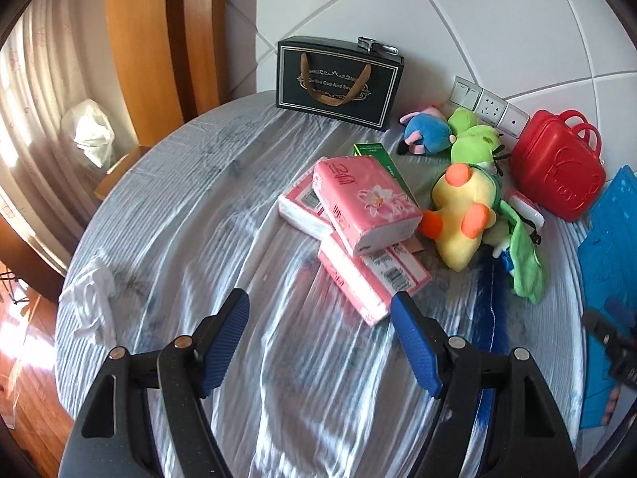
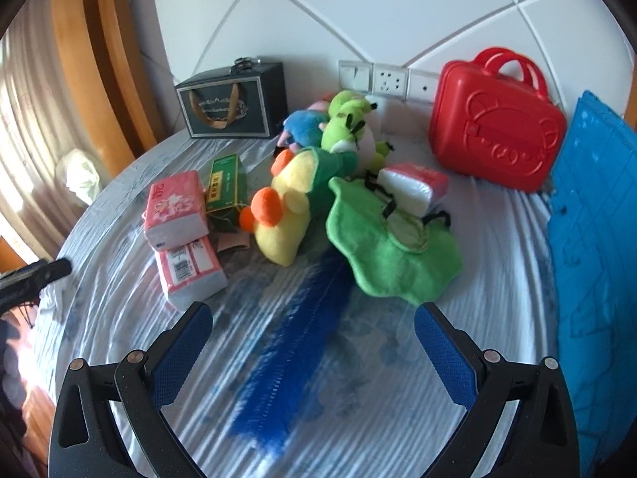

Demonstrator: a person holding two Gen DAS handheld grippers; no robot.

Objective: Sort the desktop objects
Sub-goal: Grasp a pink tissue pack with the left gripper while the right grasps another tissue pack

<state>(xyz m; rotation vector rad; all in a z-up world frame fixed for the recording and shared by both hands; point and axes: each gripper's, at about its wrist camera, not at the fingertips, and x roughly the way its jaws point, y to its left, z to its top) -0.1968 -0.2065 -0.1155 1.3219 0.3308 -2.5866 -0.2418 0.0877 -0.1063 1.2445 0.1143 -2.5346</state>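
A round table covered with a wrinkled, pale blue-striped cloth (image 1: 207, 207) is set against a white panelled wall, beside a wooden frame and a curtain. A black gift box with brown ribbon handles (image 1: 338, 81) stands at the back; "Coffee Cup And Sau…" can be read on its face. Three pink tissue packs (image 1: 364, 207) are stacked near the middle, barcode labels showing on the lower ones, with a green carton (image 2: 226, 185) just beside them; its print cannot be read. A yellow plush duck (image 2: 284, 215) lies beside a green leaf-shaped plush (image 2: 392, 255). A long blue brush (image 2: 294, 342) lies with its long axis running from the plush pile toward the right gripper (image 2: 312, 320). A red plastic case embossed with a bear face (image 2: 497, 135) stands at the wall. Both the left gripper (image 1: 320, 310) and the right one are spread apart, with nothing pinched.
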